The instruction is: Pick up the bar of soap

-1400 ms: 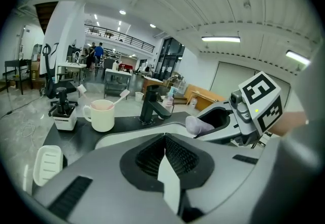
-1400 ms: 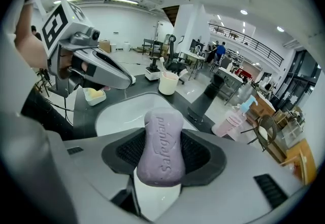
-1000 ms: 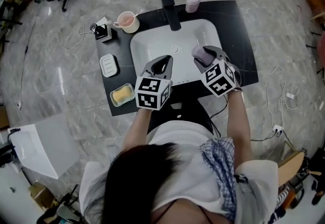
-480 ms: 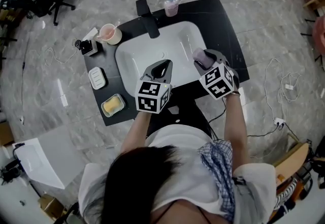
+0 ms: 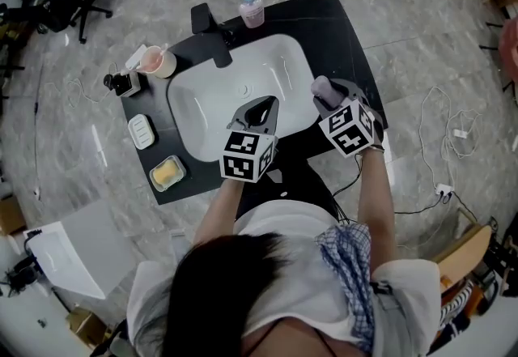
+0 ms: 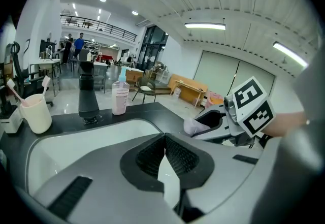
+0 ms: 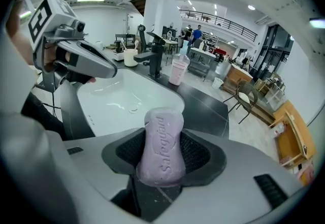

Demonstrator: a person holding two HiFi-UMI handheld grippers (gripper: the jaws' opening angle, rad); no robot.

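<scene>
A: Where is the bar of soap (image 7: 161, 126)?
B: Pinched upright in the right gripper (image 7: 162, 153), over the counter (image 5: 340, 23) by the sink's right rim. The left gripper (image 6: 165, 147) is beside it, pressed together, empty.
A: Holding it well?
B: It probably handles slippery: squeeze evenly, bar centred, clear of the sink (image 5: 210, 96) and the faucet (image 5: 209, 27) beyond

Side by side, the left hand-held gripper (image 5: 261, 107) is pointing forward with its jaws pressed together, while the right hand-held gripper (image 5: 330, 92) is tilting downward, clamping the soap bar (image 7: 163, 147).
</scene>
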